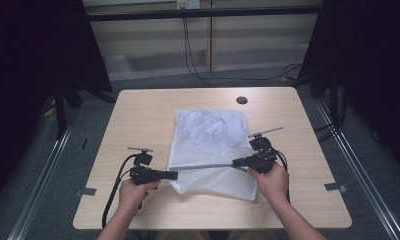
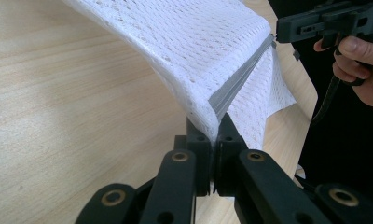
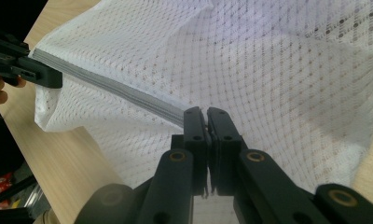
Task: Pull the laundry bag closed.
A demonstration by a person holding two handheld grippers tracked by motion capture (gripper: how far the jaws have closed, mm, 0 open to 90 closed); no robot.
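Item: white mesh bag (image 1: 210, 150), lying on the light wooden surface (image 1: 138, 115), near the person's edge; its grey zipper band (image 1: 208, 166) is stretched taut and raised between the two grippers. Left gripper (image 1: 174, 174): jaws clenched on the band's left end (mesh bunched in as well). Right gripper (image 1: 236, 162): jaws clenched on the band's right end. Small dark hole (image 1: 242, 100) at the surface's far side.
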